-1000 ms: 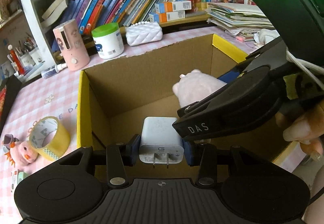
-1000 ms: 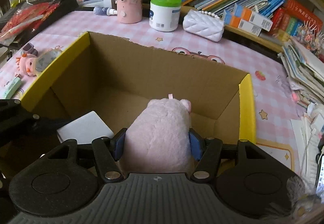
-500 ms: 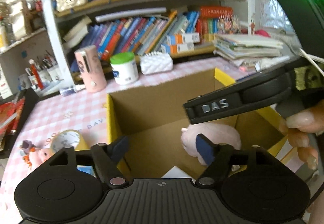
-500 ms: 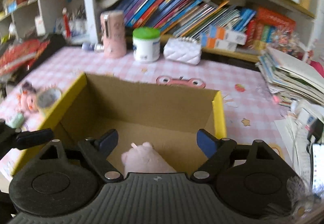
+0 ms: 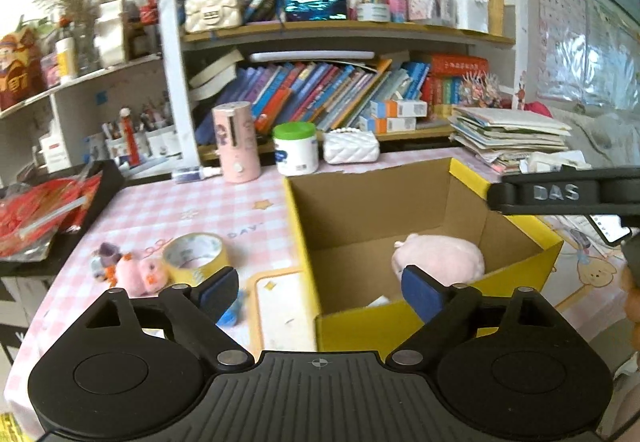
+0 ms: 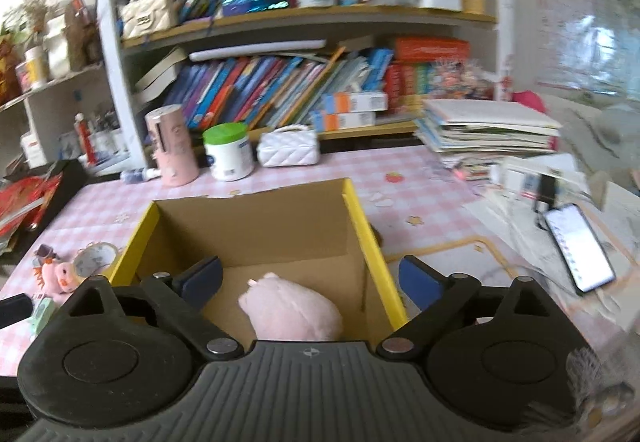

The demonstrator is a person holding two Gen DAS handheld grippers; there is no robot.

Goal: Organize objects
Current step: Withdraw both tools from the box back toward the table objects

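Pink and soft, the plush pig [image 6: 294,306] lies on the floor of the cardboard box [image 6: 248,230] on the desk [image 5: 188,210]. Left gripper [image 5: 320,288] and right gripper [image 6: 310,278] both hang above it, jaws spread apart, holding nothing.

Pink plush [image 6: 294,308] inside the yellow-rimmed cardboard box [image 6: 248,230], right gripper [image 6: 310,280] fingers [image 6: 420,282] spread wide, empty.
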